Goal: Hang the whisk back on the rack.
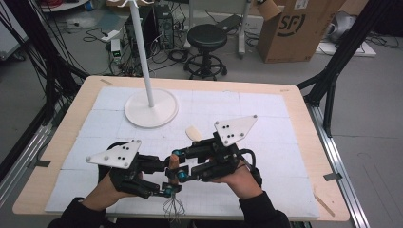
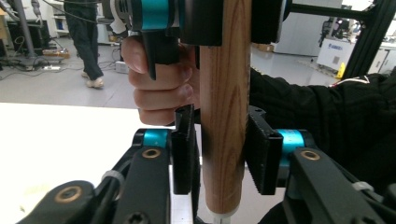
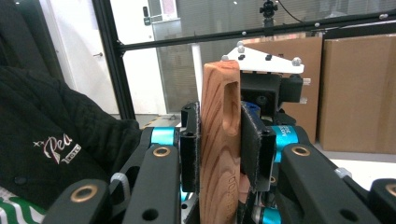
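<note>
Both my grippers on one wooden handle

My right gripper [image 3: 218, 154] is clamped on the wooden handle [image 3: 219, 140]; my left gripper [image 2: 219, 154] stands around its lower end [image 2: 225, 116] — pads not plainly pressing. It's held above the white mat [image 1: 266, 118], near the table's front edge — a white stand [image 1: 151, 108] behind.

A: What kind of room is this? Looks like a lab to me.

B: Yeah, a robotics lab for sure. Black aluminium framing [image 1: 340, 57] at the right edge, cable tangles [image 1: 28, 61] down the left, computer towers [image 1: 164, 23] top centre, a big cardboard box [image 1: 297, 28] upper right, a black stool [image 1: 206, 40], and a wooden table [image 1: 304, 109] with a white mat.
</note>
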### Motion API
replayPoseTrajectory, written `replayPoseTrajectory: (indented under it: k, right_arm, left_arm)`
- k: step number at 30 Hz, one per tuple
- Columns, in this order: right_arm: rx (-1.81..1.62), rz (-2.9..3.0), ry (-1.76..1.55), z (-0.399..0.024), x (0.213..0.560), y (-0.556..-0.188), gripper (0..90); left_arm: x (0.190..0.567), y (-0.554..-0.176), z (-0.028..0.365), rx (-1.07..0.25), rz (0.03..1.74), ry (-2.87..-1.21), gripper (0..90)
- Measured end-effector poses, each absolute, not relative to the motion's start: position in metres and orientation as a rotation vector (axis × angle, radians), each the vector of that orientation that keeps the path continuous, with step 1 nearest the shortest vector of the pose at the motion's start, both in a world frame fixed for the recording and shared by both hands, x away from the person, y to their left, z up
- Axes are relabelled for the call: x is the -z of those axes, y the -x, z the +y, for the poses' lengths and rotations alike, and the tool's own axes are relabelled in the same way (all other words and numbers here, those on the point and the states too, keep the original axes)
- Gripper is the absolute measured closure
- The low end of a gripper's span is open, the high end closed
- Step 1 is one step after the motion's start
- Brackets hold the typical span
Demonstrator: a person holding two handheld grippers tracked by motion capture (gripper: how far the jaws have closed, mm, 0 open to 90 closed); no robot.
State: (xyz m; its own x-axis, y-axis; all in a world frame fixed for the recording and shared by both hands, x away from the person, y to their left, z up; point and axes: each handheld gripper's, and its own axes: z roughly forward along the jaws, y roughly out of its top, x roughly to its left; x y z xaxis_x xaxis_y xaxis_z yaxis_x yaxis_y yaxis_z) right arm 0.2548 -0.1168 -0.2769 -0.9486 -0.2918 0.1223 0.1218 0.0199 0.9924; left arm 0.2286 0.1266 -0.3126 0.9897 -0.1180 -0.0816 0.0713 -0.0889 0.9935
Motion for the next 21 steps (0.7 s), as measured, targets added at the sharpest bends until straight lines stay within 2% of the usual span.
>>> replayPoseTrajectory:
  k: [11,14,18,21]
  right_arm:
    - [2.063,-2.043,-0.069,-0.124,0.279,-0.252,70.5]
    - [2.126,-2.077,0.033,-0.130,0.278,-0.251,58.8]
    - [2.202,-2.197,0.192,-0.139,0.274,-0.245,51.0]
    - [2.228,-2.265,0.278,-0.141,0.271,-0.240,50.0]
  left_arm:
    - [0.313,-0.228,0.124,0.069,0.053,-1.666,71.1]
    - [0.312,-0.230,0.124,0.022,0.113,-1.680,71.2]
    - [0.311,-0.229,0.123,-0.050,0.193,-1.688,71.3]
    - [0.311,-0.229,0.122,-0.113,0.252,-1.699,71.3]
